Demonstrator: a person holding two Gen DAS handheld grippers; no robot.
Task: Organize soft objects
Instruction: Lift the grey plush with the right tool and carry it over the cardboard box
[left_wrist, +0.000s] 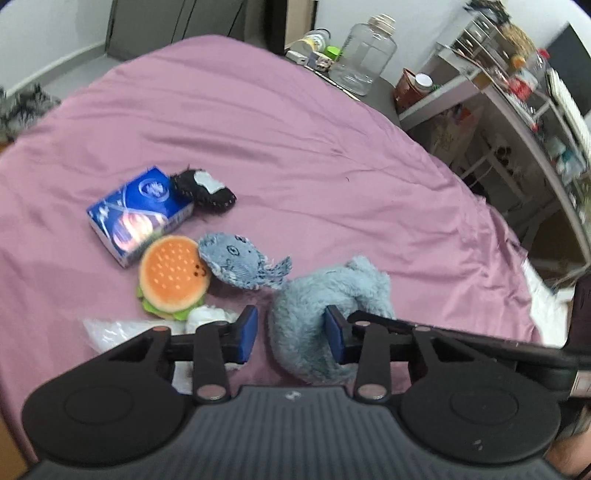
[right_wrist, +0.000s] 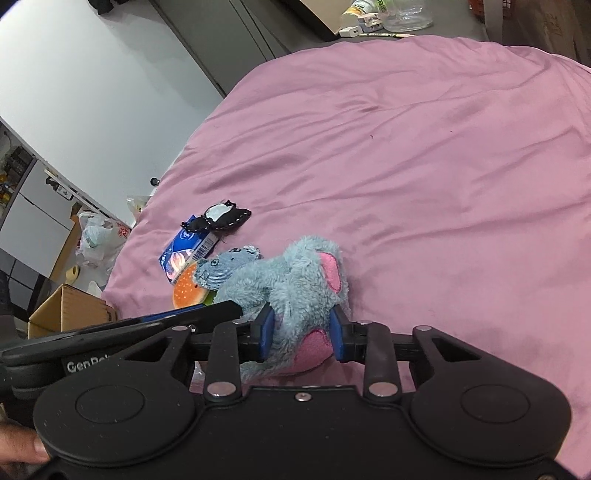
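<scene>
Pink bedsheet (left_wrist: 295, 129) covered the bed, with cluttered shelves (left_wrist: 517, 92) and a clear plastic jar (left_wrist: 365, 55) behind it. Largest of the soft things, the fluffy blue plush animal (right_wrist: 291, 280) with pink ears lay nearest, at the edge of a tight cluster. The right gripper (right_wrist: 303, 334) had its jaws closed against the plush's body; the left gripper (left_wrist: 291, 332) stood partly open, one pad touching the plush, clamping nothing. Next came a blue tissue pack (left_wrist: 138, 214), a plush hamburger (left_wrist: 173, 280), a denim fish toy (left_wrist: 240, 264) and a small black stitched toy (left_wrist: 205, 188), all touching or just beside one another. Gathering looked nearly finished, the blue plush seemingly last.
</scene>
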